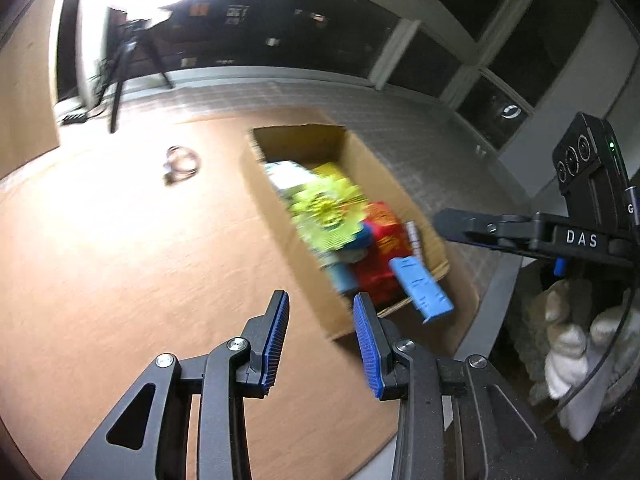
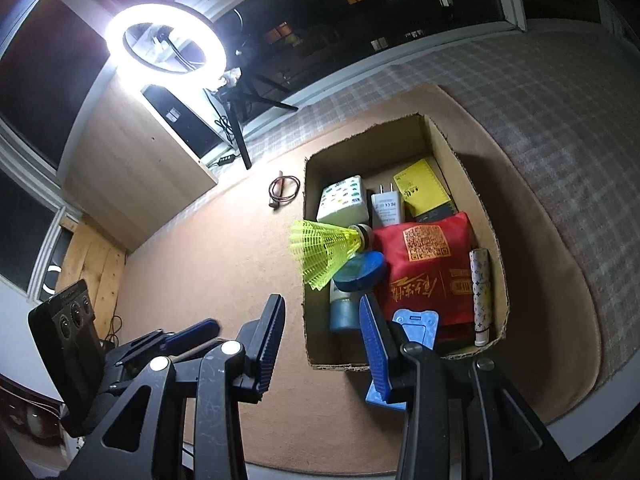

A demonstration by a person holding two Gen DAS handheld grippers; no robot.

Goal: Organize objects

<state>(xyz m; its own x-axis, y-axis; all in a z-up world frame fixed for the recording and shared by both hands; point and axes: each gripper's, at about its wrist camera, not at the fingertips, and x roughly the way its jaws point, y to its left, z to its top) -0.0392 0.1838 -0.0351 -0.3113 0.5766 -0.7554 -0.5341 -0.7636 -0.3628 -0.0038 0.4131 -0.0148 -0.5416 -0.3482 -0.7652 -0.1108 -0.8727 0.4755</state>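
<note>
An open cardboard box stands on the brown mat. In it lie a yellow-green shuttlecock, a red pouch, a white packet, a white charger, a yellow notebook, a blue round tin and a patterned tube. A flat blue piece leans over the box's near wall. My right gripper hovers open at that near wall with nothing between its fingers. My left gripper is open and empty over the mat, left of the box.
A coiled cable lies on the mat left of the box. A ring light on a tripod stands at the back by the dark window. A checked cloth covers the surface to the right. A gloved hand holds the right gripper.
</note>
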